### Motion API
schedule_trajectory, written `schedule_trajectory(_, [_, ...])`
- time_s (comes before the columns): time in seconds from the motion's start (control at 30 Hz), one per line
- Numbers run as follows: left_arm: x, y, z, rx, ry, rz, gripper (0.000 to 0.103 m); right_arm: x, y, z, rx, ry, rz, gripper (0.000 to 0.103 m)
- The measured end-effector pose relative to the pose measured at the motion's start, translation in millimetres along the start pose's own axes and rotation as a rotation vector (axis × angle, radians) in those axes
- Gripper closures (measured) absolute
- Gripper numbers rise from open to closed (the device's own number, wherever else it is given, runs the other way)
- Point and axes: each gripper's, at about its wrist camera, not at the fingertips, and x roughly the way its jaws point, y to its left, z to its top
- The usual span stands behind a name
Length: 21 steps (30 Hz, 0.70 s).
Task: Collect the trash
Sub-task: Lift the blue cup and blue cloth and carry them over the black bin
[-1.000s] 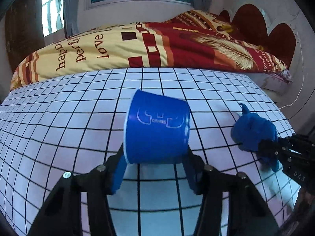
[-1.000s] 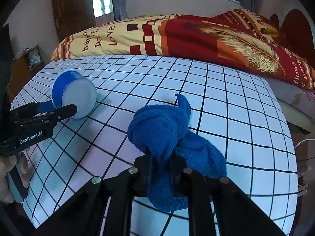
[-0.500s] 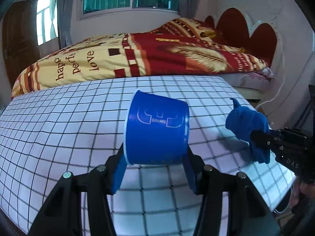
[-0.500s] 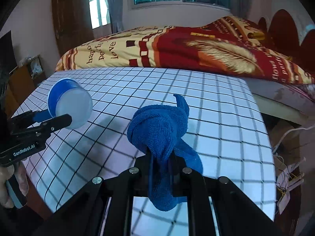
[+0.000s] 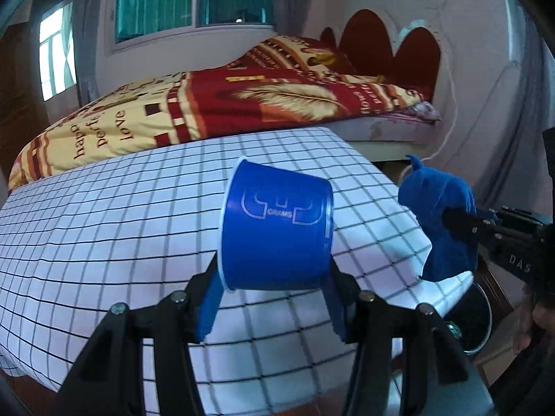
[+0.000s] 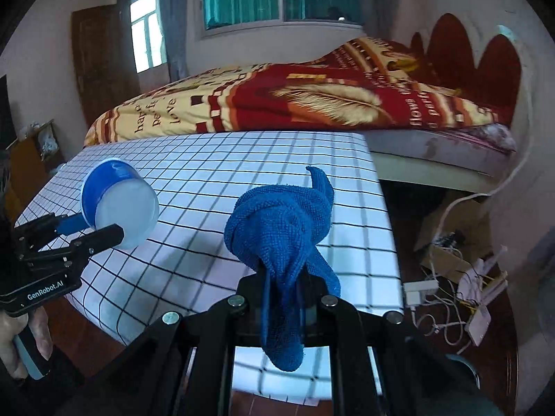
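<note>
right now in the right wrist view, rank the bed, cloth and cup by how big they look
1. bed
2. cloth, enlarged by nearness to the camera
3. cup

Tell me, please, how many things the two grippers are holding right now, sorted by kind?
Blue cup, in the left gripper: 1
Blue cloth, in the right gripper: 1
Total: 2

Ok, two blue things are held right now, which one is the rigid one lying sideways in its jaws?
The blue cup, clamped on its side in the left gripper, mouth facing left. The other, the blue cloth, hangs limp and bunched from the right gripper.
</note>
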Motion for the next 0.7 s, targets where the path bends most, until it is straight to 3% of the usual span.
schedule_trajectory(0.27, [-9,-55,-4,0.061,-0.008,-0.076,0.049,-48,-41,-28,0.059,-0.028,-0.066,0.09])
schedule_trajectory(0.7, [-7,-122,-5,0.144,-0.004,-0.187,0.049,-90,-101,-69,0.145,-0.03,-0.168,0.09])
